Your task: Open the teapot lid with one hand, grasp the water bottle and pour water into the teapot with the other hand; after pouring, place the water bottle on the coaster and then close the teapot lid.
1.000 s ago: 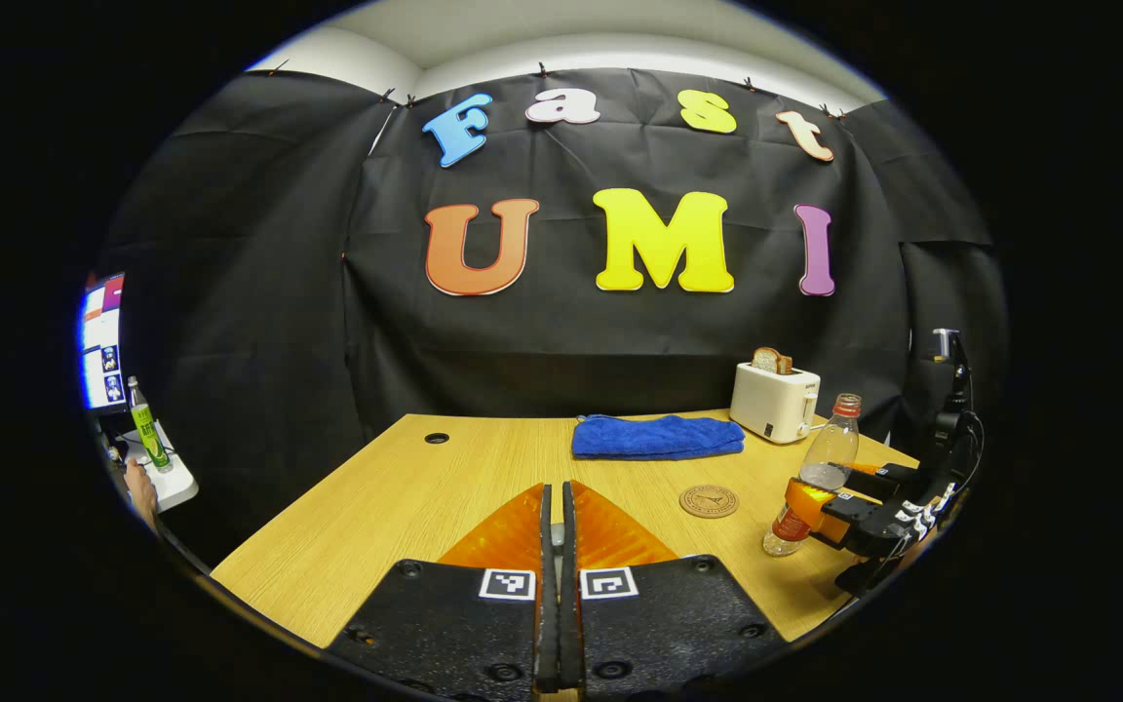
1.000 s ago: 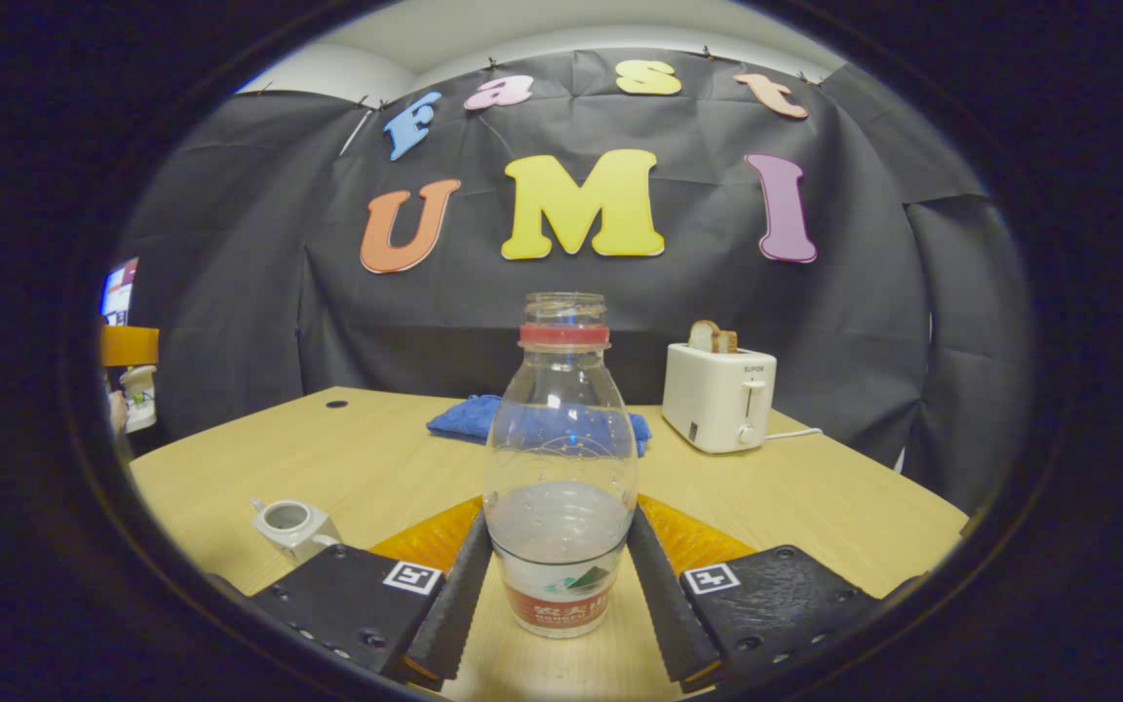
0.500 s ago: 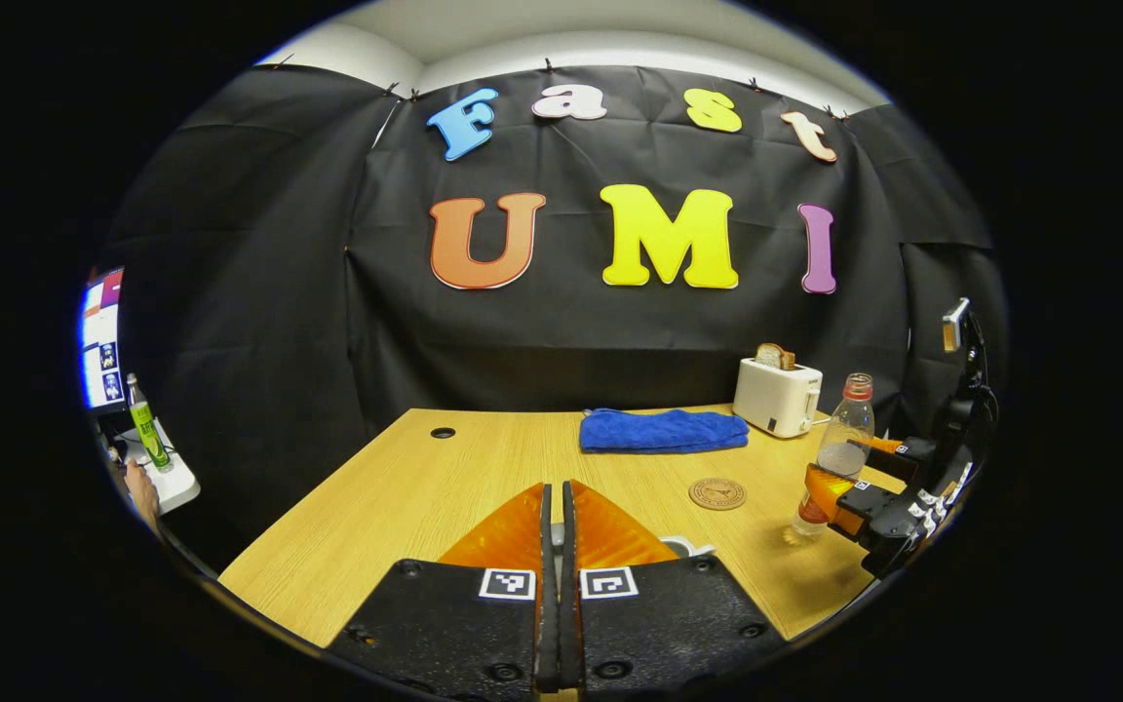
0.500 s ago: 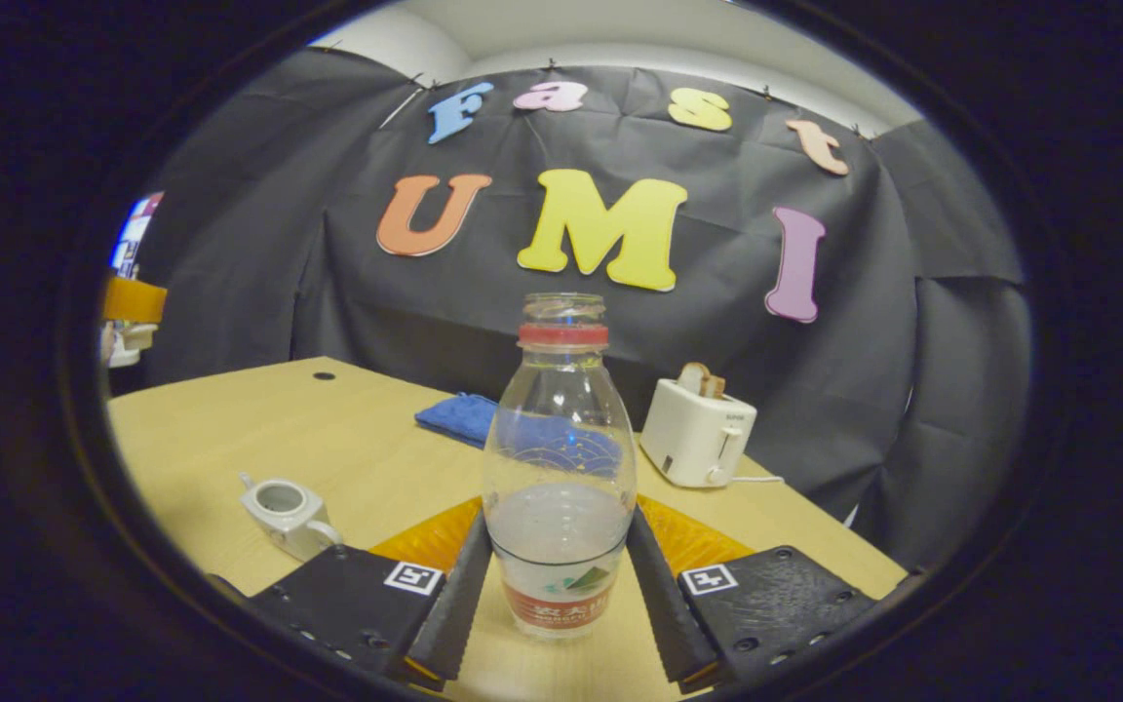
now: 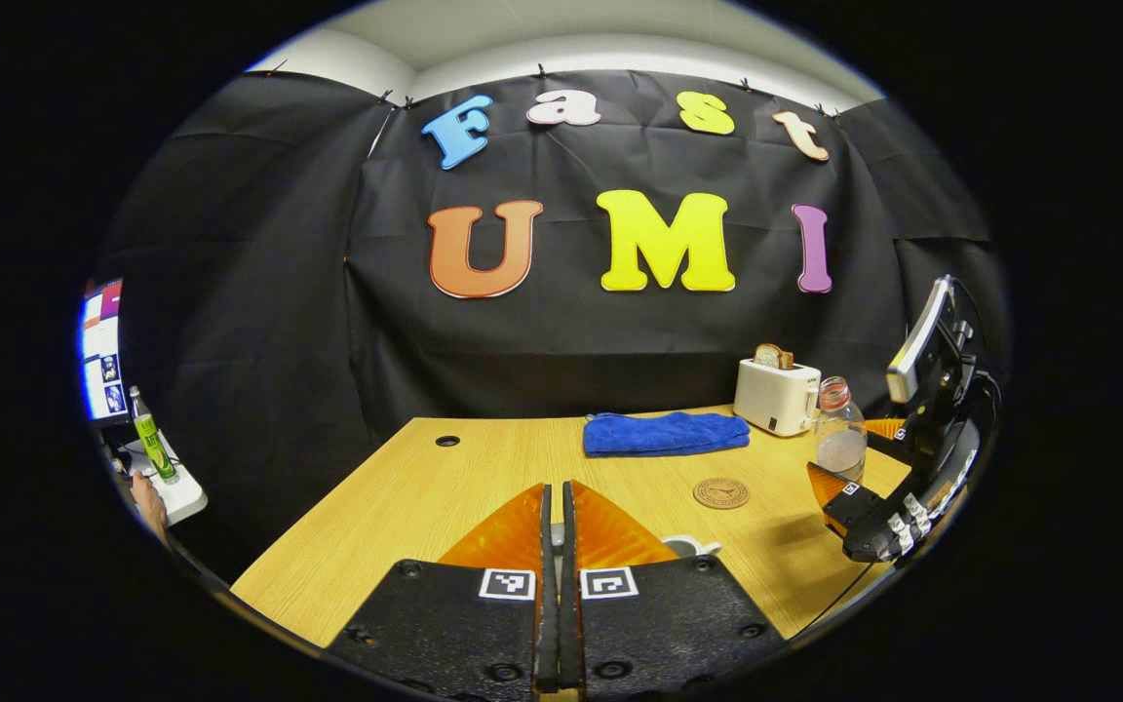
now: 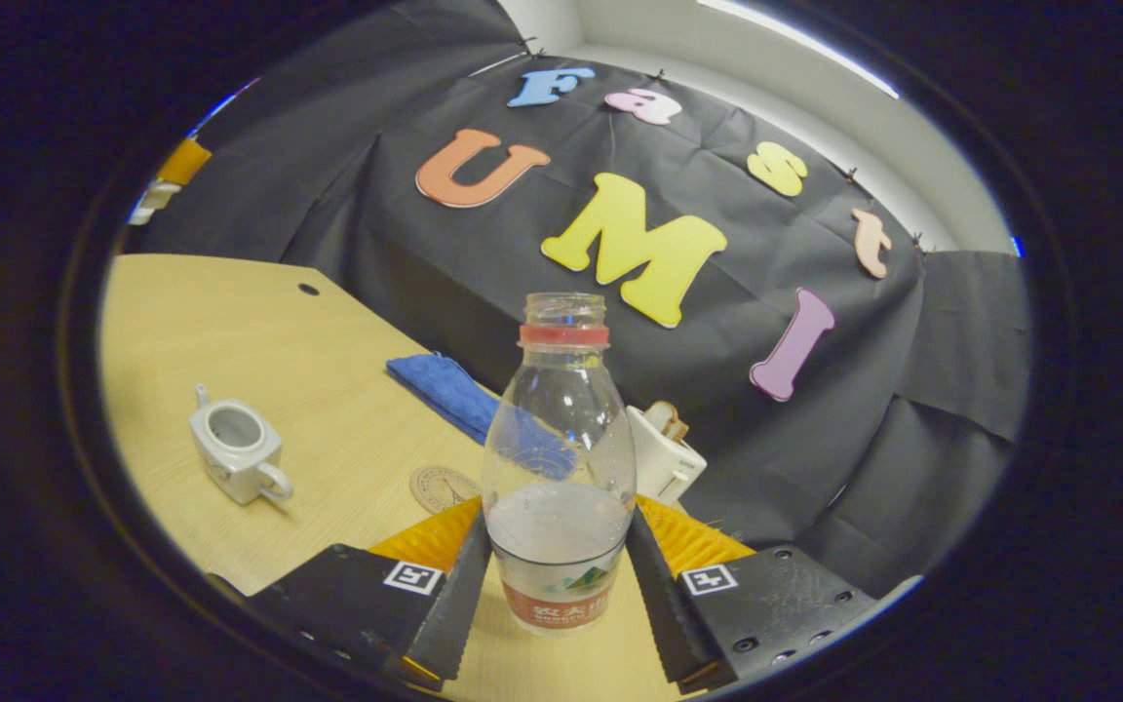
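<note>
The wooden worktop [image 5: 425, 487] carries everything, with a blue towel [image 5: 664, 433] folded at its far edge and a white toaster [image 5: 774, 397] holding a slice of bread just beside it. The left tongs [image 5: 552, 517] sit low over the near edge, their fingers pressed together with no visible gap. The right tongs [image 6: 559, 546] clamp both fingers on the lower body of the uncapped water bottle [image 6: 560, 468], which is partly filled and held off the worktop, tilted in the left gripper view. The white teapot [image 6: 235, 454] stands lidless, well left of the bottle. The round coaster [image 5: 720, 492] lies bare between the towel and teapot.
</note>
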The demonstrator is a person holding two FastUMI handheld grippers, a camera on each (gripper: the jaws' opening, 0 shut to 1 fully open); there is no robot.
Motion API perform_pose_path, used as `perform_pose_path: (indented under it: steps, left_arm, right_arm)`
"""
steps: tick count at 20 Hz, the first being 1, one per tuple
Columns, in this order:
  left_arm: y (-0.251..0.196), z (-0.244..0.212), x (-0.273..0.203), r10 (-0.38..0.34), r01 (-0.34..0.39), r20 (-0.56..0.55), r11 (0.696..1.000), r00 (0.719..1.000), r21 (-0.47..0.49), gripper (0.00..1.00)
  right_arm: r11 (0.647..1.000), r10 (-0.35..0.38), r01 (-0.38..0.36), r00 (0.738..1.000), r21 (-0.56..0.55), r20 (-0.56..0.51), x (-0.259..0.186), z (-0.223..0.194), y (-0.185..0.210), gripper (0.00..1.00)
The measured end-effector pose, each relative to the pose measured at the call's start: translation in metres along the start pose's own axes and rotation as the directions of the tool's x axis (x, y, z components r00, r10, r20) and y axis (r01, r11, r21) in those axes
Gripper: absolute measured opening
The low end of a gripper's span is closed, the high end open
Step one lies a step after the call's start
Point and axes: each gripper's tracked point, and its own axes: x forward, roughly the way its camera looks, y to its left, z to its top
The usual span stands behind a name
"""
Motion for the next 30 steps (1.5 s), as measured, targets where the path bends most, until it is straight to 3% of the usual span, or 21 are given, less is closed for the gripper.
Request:
perform_pose_path:
  steps: [3,6,10,16,18,23,30]
  left_arm:
    - [0.003,0.001,-0.001,0.000,0.000,0.001,1.000,1.000,-0.010,0.03]
    - [0.011,-0.001,0.000,0.008,-0.008,-0.003,1.000,1.000,-0.024,0.03]
    - [0.014,-0.002,0.000,0.011,-0.011,-0.006,0.999,1.000,-0.034,0.03]
    - [0.017,-0.005,0.002,0.016,-0.016,-0.013,0.999,1.000,-0.029,0.04]
    - [0.020,-0.003,0.002,0.031,-0.031,-0.006,0.999,0.999,-0.025,0.04]
    - [0.017,-0.005,0.003,0.022,-0.022,-0.012,1.000,1.000,-0.019,0.04]
    - [0.019,-0.005,0.004,0.034,-0.034,-0.011,0.999,0.999,-0.012,0.04]
  right_arm:
    - [0.992,-0.027,0.027,1.000,-0.125,0.002,0.000,0.002,0.010,0.74]
    - [0.943,-0.059,0.071,0.997,-0.325,0.047,-0.002,0.006,0.029,0.74]
    - [0.902,-0.037,0.050,0.999,-0.429,0.040,0.002,0.001,0.051,0.75]
    - [0.821,-0.056,0.082,0.996,-0.565,0.063,0.006,-0.003,0.061,0.75]
    - [0.779,-0.049,0.087,0.996,-0.621,0.079,0.007,-0.003,0.064,0.75]
    - [0.637,-0.064,0.183,0.981,-0.749,0.185,0.007,0.012,0.061,0.75]
    - [0.549,-0.025,0.199,0.975,-0.812,0.222,0.008,0.018,0.070,0.74]
